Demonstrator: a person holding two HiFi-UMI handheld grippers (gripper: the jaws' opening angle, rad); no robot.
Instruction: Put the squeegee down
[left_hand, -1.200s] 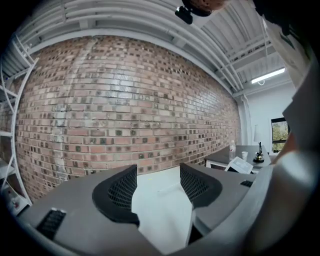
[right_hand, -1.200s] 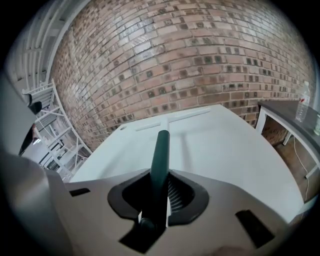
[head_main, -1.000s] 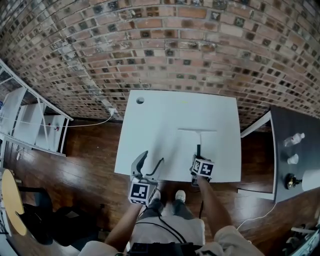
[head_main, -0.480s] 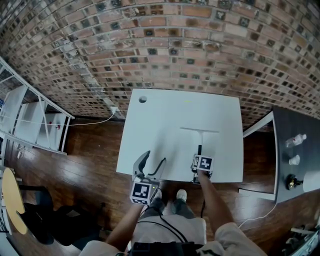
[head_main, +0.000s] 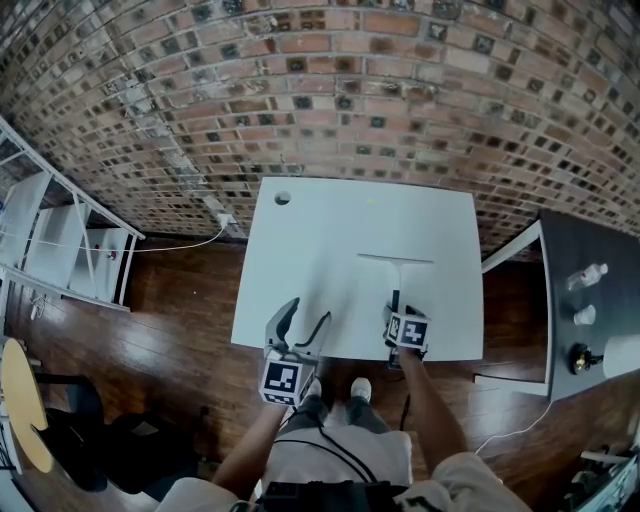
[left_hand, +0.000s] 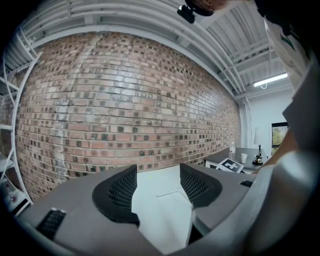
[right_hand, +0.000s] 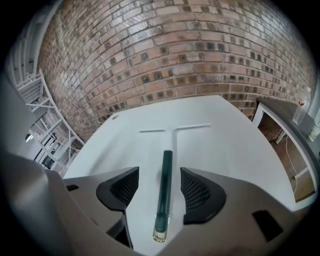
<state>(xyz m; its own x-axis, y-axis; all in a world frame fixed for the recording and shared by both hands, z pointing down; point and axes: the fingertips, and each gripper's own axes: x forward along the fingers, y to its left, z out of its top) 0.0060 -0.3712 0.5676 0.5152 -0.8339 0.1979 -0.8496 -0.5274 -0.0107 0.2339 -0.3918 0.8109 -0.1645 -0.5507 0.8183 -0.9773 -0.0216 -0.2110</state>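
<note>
In the head view the squeegee (head_main: 396, 275) lies flat on the white table (head_main: 320, 240), right of the frame's centre, with its handle end at the right gripper (head_main: 399, 312). In the left gripper view the left gripper (left_hand: 157, 187) stands open, with only table between its jaws. In the right gripper view the jaws are opening, and the squeegee's dark handle lies between them, touching neither pad.

Brick wall (head_main: 350, 90), dark wooden floor (head_main: 170, 320)

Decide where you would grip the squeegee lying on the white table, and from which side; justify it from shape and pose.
Grip the dark handle of the squeegee, coming from the near edge of the table, jaws across its width. It is a slim straight bar pointing that way; the blade is thin, flat. The right gripper straddles it, jaws opening.
</note>
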